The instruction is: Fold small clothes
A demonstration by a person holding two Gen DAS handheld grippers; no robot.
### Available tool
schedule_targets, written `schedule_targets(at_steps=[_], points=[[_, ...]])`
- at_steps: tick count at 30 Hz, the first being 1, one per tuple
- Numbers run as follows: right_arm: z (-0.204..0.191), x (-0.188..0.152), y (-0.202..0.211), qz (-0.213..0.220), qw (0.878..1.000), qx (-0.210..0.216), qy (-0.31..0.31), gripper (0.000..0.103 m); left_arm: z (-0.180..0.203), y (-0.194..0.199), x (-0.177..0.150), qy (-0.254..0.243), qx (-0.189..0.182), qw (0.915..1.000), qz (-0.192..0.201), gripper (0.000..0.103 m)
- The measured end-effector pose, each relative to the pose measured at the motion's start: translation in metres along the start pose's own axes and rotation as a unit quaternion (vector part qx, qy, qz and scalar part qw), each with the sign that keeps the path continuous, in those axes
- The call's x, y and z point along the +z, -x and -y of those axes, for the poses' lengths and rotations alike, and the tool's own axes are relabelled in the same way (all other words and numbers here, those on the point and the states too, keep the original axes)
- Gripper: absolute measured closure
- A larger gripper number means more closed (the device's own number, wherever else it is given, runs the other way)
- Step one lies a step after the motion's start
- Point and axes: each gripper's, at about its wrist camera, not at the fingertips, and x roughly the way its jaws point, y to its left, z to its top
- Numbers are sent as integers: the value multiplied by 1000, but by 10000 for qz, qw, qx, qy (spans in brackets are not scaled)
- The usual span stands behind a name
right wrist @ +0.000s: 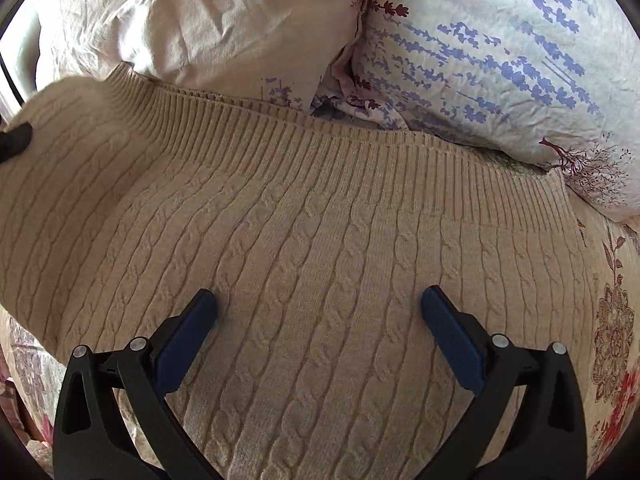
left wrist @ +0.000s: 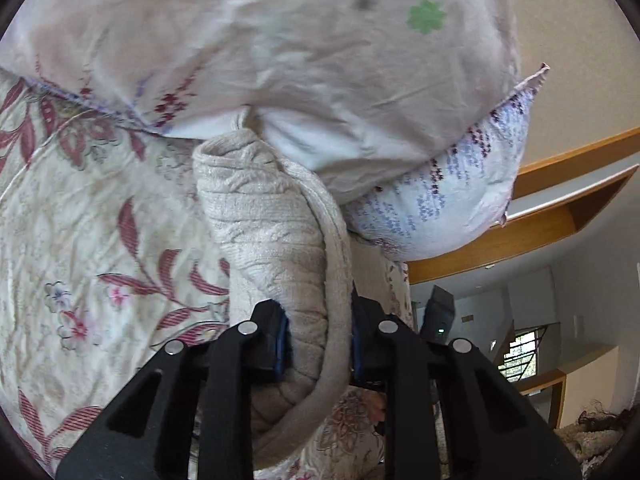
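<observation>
sweater (right wrist: 320,248): beige cable-knit, spread flat on the bed under and ahead of the right jaws; ribbed hem (right wrist: 360,152) runs across the far side, up against the pillows.
sweater edge (left wrist: 288,240): in the left wrist view a bunched fold of the knit rises from between the left jaws toward the pillows.
left gripper (left wrist: 318,340): jaws clamped on that bunched edge, blue pads pressed into the fabric on both sides.
right gripper (right wrist: 318,312): jaws wide apart, holding nothing, blue pads (right wrist: 184,344) just above the cable pattern; can't tell if the tips touch the knit.
other gripper: a black tip (right wrist: 16,142) shows at the far left of the right wrist view, at the sweater's raised corner.
pillows: pale crumpled pillow (right wrist: 208,28) ahead-left of the right jaws, lavender-print pillow (right wrist: 500,64) ahead-right, the two touching; in the left wrist view the pale one sits on top of the lavender one (left wrist: 460,196).
bed cover (left wrist: 80,240): cream with red leaf and flower print, left of the left jaws and under the sweater.
background: wooden shelf (left wrist: 560,216) and a window (left wrist: 520,356) to the right of the left jaws, well apart from the bed.
</observation>
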Motion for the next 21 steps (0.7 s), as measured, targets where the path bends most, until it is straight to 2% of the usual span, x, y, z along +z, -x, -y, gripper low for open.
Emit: schedule_targets(at_steps=[3, 6, 11, 15, 18, 21], points=[[2, -2, 1, 8, 10000, 45, 30, 1, 30, -18, -5, -52, -344, 9994, -29, 81], [16, -5, 11, 117, 9993, 352, -79, 1, 53, -39, -8, 55, -738, 9972, -74, 81], [78, -25, 40, 405, 9915, 907, -846, 1, 89, -93, -11, 88, -1138, 9931, -283, 81], [136, -53, 64, 644, 9726, 1528, -1627, 1, 112, -148, -20, 112, -1295, 9895, -634, 81], [176, -74, 74, 752, 9550, 1849, -2193, 1, 119, -189, -34, 114, -1162, 9878, -1030, 81], [210, -92, 81, 891, 9383, 1923, -2733, 1, 116, -221, -49, 165, -940, 9861, -1359, 81]])
